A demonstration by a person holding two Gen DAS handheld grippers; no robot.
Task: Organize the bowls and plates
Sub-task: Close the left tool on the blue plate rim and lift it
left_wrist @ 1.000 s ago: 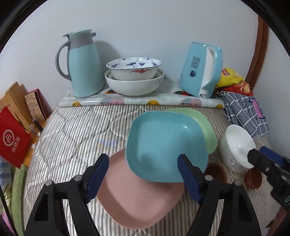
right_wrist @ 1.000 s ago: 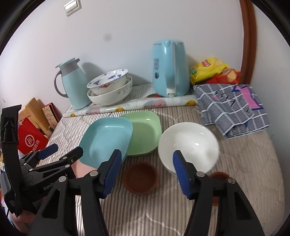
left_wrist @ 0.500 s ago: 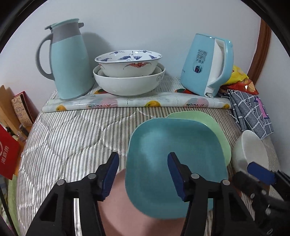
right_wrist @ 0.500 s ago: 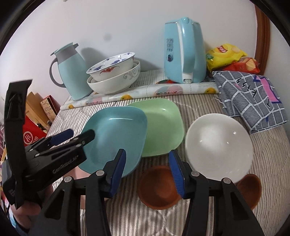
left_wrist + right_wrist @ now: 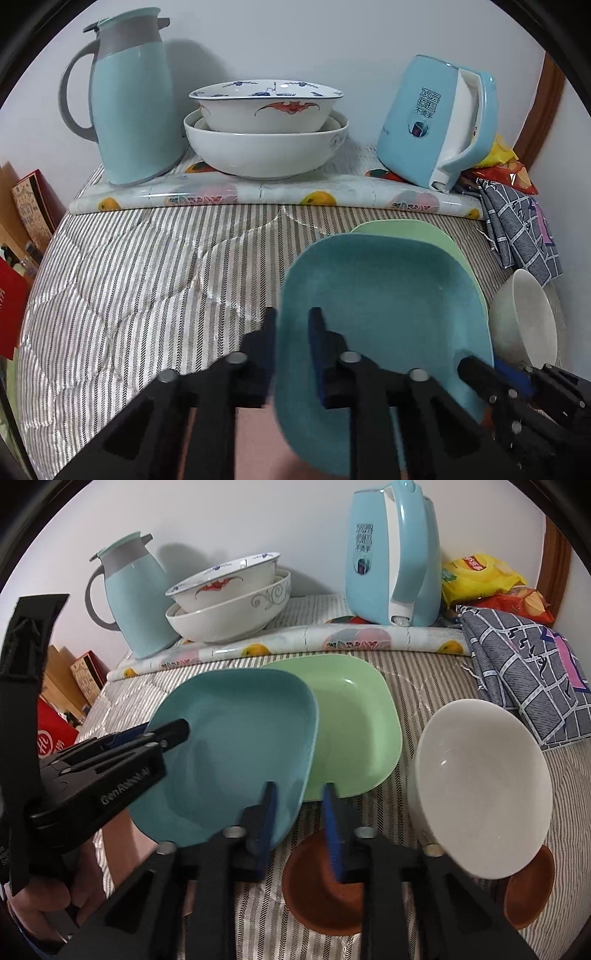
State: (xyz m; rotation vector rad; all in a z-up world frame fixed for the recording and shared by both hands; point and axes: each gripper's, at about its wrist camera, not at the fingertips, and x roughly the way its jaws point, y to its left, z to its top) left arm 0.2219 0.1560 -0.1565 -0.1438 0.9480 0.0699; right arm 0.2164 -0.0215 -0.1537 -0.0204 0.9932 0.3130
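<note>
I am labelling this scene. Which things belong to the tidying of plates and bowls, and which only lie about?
For the job: blue plate, green plate, pink plate, white bowl, two brown saucers, stacked bowls.

Lying about: jug, kettle, snack bags, checked cloth.

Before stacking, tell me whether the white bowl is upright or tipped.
Tipped: the white bowl leans on its side, its opening facing the camera.

Two nested bowls [image 5: 266,147] stand at the rear between jug [image 5: 125,96] and kettle [image 5: 436,122]. Before them, one plate [image 5: 236,753] overlaps another [image 5: 354,727]; a bowl [image 5: 480,786] lies right.
</note>
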